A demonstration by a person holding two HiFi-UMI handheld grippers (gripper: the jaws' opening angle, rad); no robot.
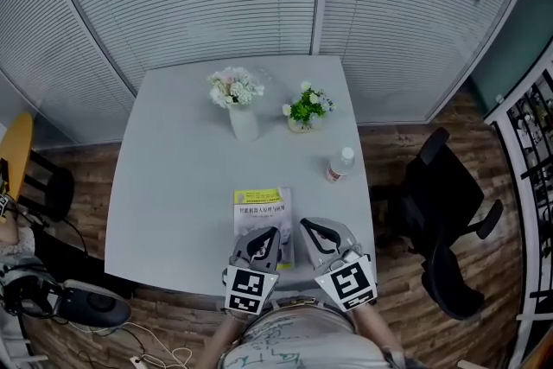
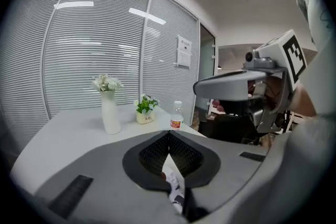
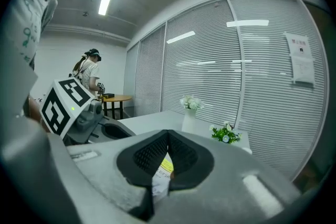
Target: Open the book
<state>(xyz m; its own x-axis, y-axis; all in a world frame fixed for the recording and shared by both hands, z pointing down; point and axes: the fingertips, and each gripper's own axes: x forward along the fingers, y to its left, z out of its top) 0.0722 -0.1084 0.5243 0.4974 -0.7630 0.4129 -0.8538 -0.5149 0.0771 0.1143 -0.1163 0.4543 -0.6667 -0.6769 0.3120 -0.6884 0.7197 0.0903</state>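
Finds the book closed, cover up, flat on the desk close to the front edge. Holds the left hand-held gripper over the book's near left corner, tips pressed together and clamping nothing, with only a sliver of cover visible below through the gap behind the tips. Holds the right hand-held gripper just beside the book's near right corner, likewise closed on nothing.

Leaves a vase of flowers and a small potted plant well beyond the book, and a bottle beyond its far right corner.

Probably not yet begun. Risks, as judged from here:
- Sliding instead of opening: cannot take the cover's edge with tips together, so would merely push the book about.
- Dropping it: little desk left on the book's near side, so any pull toward the body could tip it over the edge.
- Lifting the whole book rather than the cover, unless pinned by the other hand-held gripper.
- Creasing the cover by pinching one corner hard.
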